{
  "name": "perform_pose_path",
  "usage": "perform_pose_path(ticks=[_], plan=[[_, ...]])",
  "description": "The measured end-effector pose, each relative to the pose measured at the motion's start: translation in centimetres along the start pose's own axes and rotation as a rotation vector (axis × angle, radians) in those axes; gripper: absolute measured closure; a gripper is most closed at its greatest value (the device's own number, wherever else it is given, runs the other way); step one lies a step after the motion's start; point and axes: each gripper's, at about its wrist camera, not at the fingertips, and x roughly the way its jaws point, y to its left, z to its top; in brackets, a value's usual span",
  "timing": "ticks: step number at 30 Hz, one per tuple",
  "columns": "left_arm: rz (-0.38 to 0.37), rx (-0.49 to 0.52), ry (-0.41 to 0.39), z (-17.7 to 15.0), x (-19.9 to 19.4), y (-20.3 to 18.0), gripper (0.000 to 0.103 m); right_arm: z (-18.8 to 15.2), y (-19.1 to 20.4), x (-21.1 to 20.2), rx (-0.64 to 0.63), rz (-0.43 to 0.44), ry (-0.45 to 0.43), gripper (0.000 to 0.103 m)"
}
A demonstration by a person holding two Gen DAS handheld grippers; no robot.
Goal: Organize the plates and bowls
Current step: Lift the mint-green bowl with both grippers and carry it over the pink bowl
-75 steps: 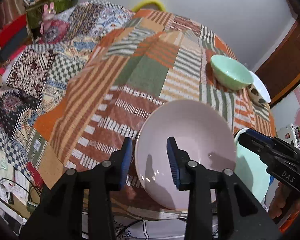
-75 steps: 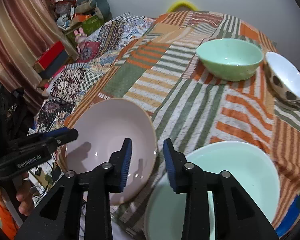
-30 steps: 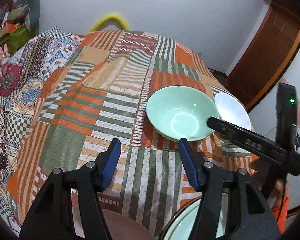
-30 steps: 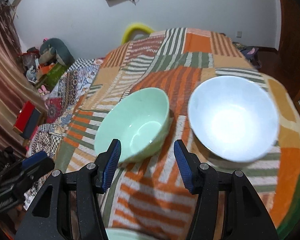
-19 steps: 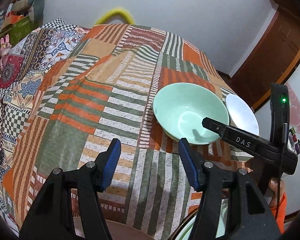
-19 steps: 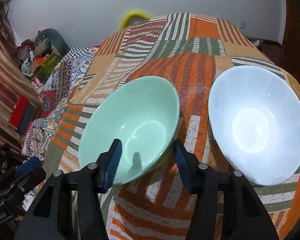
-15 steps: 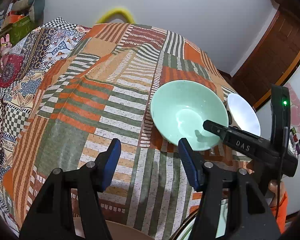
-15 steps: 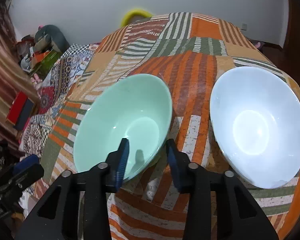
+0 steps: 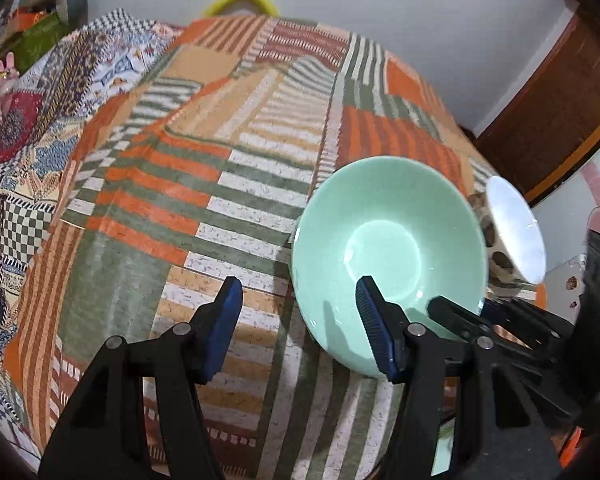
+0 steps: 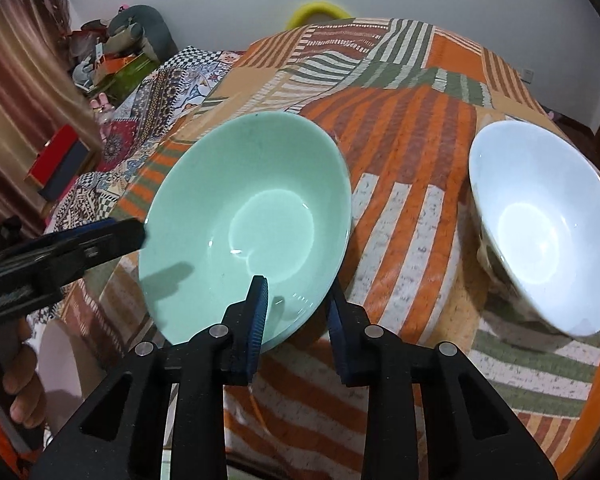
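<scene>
A mint green bowl (image 10: 244, 220) is tilted on the patchwork cloth; it also shows in the left wrist view (image 9: 386, 252). My right gripper (image 10: 296, 312) is shut on the bowl's near rim, one finger inside and one outside. My left gripper (image 9: 300, 328) is open and empty, just left of the green bowl, above the cloth. A white bowl (image 10: 540, 224) with brown spots outside stands to the right of the green one; the left wrist view (image 9: 516, 232) shows it too.
The patchwork cloth (image 9: 220, 184) covers the table. A pink plate's edge (image 10: 66, 356) shows at the lower left. Clutter, boxes and a curtain (image 10: 16, 92) lie beyond the table's left side. A wooden door (image 9: 560, 92) is at the right.
My right gripper has closed on the green bowl's near rim and the bowl now tilts up. Both grippers have moved closer to the bowl.
</scene>
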Motion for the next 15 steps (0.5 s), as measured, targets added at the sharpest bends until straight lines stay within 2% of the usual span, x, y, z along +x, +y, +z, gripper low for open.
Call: perform_pose_path(ticks=[4,8,9,15], plan=[[-0.006,-0.009,0.036,0.8,1.6,0.0,0.062,0.2,-0.3,0.3,0.024,0.011,-0.002,0.077],[-0.05,-0.054,0.078,1.4,3.3,0.5,0.088,0.3,-0.1,0.3,0.039,0.016,-0.007,0.077],[-0.051,-0.056,0.078,1.5,3.5,0.5,0.092,0.3,-0.1,0.2,0.041,0.014,-0.011,0.077],[-0.029,-0.033,0.052,1.3,3.7,0.2,0.092,0.5,0.0,0.1,0.044,-0.011,-0.039,0.077]])
